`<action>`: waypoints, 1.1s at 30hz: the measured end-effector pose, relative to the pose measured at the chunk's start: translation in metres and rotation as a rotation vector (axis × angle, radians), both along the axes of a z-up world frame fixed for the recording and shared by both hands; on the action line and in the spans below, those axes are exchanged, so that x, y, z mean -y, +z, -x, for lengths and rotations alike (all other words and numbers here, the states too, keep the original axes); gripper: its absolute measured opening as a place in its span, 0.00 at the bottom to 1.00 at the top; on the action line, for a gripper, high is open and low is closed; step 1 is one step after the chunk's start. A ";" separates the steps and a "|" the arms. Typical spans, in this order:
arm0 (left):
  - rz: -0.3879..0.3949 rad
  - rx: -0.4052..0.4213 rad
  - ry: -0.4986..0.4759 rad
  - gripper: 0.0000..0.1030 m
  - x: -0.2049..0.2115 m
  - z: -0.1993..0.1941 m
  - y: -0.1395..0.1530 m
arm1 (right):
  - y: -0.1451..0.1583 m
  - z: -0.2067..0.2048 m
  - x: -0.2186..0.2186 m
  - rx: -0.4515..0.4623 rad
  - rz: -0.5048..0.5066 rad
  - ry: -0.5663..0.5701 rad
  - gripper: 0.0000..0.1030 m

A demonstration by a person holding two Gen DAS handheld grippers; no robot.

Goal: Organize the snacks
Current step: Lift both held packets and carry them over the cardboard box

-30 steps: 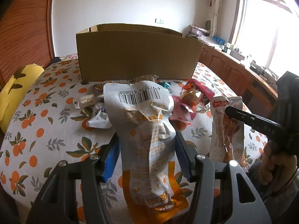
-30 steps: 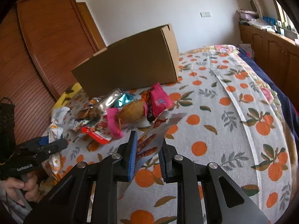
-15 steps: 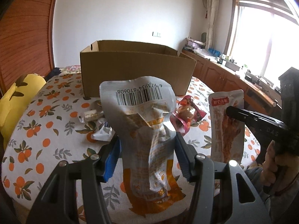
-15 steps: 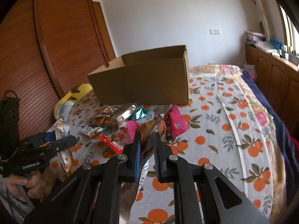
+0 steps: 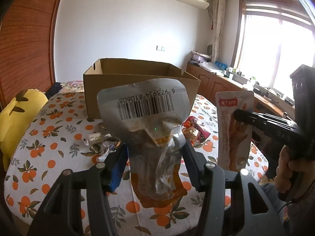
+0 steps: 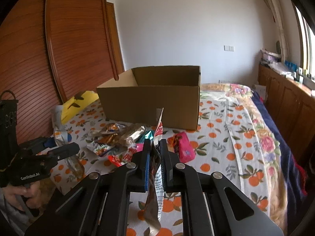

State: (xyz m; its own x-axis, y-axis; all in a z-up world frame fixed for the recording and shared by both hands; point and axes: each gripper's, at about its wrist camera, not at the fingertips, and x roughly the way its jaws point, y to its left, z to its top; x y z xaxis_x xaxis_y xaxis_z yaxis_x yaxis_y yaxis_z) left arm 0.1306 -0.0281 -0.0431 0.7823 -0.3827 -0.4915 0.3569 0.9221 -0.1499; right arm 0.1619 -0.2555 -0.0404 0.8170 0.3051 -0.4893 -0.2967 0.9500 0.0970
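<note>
Left gripper [image 5: 155,157]: jaws about half open, pads pressed on both sides of a silver-and-orange pouch [image 5: 151,122]; the pouch stands upright, barcode end at 12 o'clock, clear of the bed.
Right gripper [image 6: 154,155]: jaws just closing, now nearly together on a thin red-and-white snack packet [image 6: 157,177], seen edge-on; in the left wrist view the same packet stands upright at 3 o'clock.
Cardboard box [image 6: 149,102]: open-topped, on the bed at 12 o'clock, behind both held packets.
Loose snacks [image 6: 118,137]: small pile on the orange-print bedspread [image 6: 226,137], between the box and the grippers; pink packet [image 6: 184,147] at the pile's 3 o'clock edge.
Yellow cushion [image 5: 17,114]: 9 o'clock edge of the bed.
</note>
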 end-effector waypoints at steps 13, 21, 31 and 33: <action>0.021 0.067 -0.005 0.52 0.000 -0.014 0.033 | 0.028 -0.012 -0.004 0.062 0.048 0.019 0.06; 0.017 0.132 -0.013 0.52 -0.003 -0.051 0.071 | 0.064 -0.036 -0.008 0.134 0.069 0.042 0.06; -0.014 0.190 -0.014 0.52 -0.007 -0.117 0.108 | 0.104 -0.093 -0.023 0.197 0.106 0.075 0.06; -0.015 0.195 -0.014 0.52 -0.008 -0.130 0.111 | 0.111 -0.107 -0.027 0.207 0.106 0.081 0.06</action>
State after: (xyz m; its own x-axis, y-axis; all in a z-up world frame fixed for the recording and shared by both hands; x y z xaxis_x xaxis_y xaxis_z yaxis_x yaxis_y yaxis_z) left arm 0.2606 -0.0197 0.0681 0.8579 -0.3877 -0.3372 0.3904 0.9185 -0.0629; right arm 0.2685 -0.2288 0.0701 0.8782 0.3293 -0.3468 -0.3753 0.9240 -0.0730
